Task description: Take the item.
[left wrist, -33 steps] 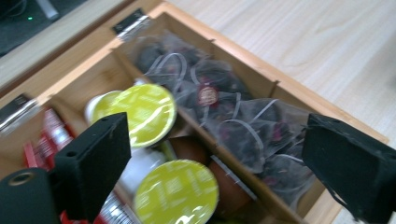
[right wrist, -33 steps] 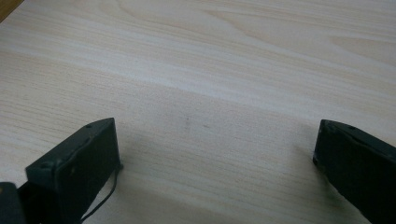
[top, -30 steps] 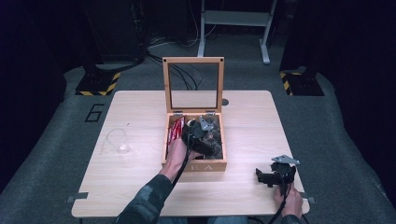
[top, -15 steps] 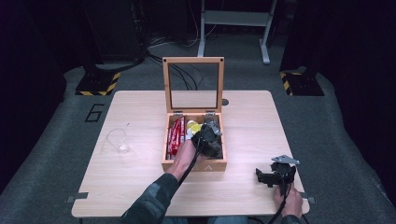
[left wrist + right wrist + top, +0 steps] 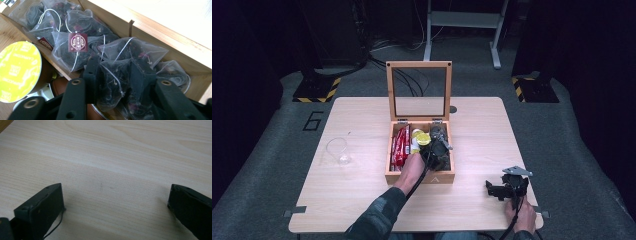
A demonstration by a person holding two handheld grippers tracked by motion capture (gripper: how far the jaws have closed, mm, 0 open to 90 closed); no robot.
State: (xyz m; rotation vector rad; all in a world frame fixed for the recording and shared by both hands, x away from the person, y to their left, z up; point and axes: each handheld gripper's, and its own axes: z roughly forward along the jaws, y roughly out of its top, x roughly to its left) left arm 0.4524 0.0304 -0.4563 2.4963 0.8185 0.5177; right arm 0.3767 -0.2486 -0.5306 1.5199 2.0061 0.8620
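An open wooden box (image 5: pixel 419 177) stands mid-table with its glass lid (image 5: pixel 418 64) upright. It holds red packets (image 5: pixel 400 145) on the left, a yellow-lidded capsule (image 5: pixel 422 138) in the middle and mesh tea bags (image 5: pixel 439 131) on the right. My left gripper (image 5: pixel 439 150) is down in the tea-bag compartment. In the left gripper view its jaws have closed on one tea bag (image 5: pixel 117 60), with the left gripper (image 5: pixel 115 80) among several others. One of those carries a maroon tag (image 5: pixel 78 42). My right gripper (image 5: pixel 501 190) rests open near the table's front right corner, right gripper (image 5: pixel 115 202) over bare wood.
A clear glass (image 5: pixel 337 150) stands on the left part of the table (image 5: pixel 492 130). The box's right wall (image 5: pixel 160 37) runs close beside the left jaws. The yellow capsule (image 5: pixel 17 70) lies just left of them. Dark floor, cables and a stand lie beyond the table.
My left gripper has moved from the box's front middle to the right compartment, onto the tea bags. The right gripper has stayed still.
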